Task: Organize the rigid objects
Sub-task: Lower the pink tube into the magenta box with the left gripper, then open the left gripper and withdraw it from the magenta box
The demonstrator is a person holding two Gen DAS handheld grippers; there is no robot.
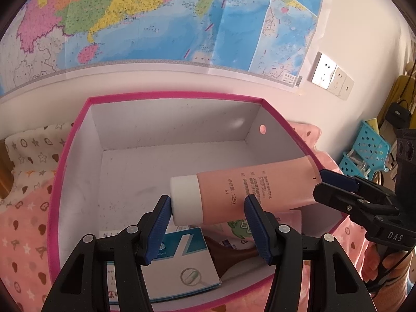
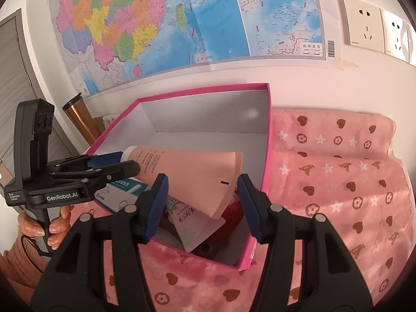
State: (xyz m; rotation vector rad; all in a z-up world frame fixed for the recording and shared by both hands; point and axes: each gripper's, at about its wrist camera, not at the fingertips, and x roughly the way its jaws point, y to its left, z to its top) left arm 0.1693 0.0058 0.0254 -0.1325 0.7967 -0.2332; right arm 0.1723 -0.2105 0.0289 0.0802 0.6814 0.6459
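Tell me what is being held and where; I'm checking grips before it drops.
The right tool holds the pink tube by its flat crimped end; the left tool sits at its cap, grip unclear.

A pink tube (image 1: 249, 192) with a white cap lies across the middle of the frame, over a pink-rimmed box (image 1: 166, 96). The left gripper (image 1: 208, 230) at bottom centre brackets its cap end; the right gripper (image 1: 335, 184) holds its tail at right.

Your left gripper (image 1: 208, 225) grips at both pads; your right gripper (image 2: 201, 202) likewise; both tilt downward.
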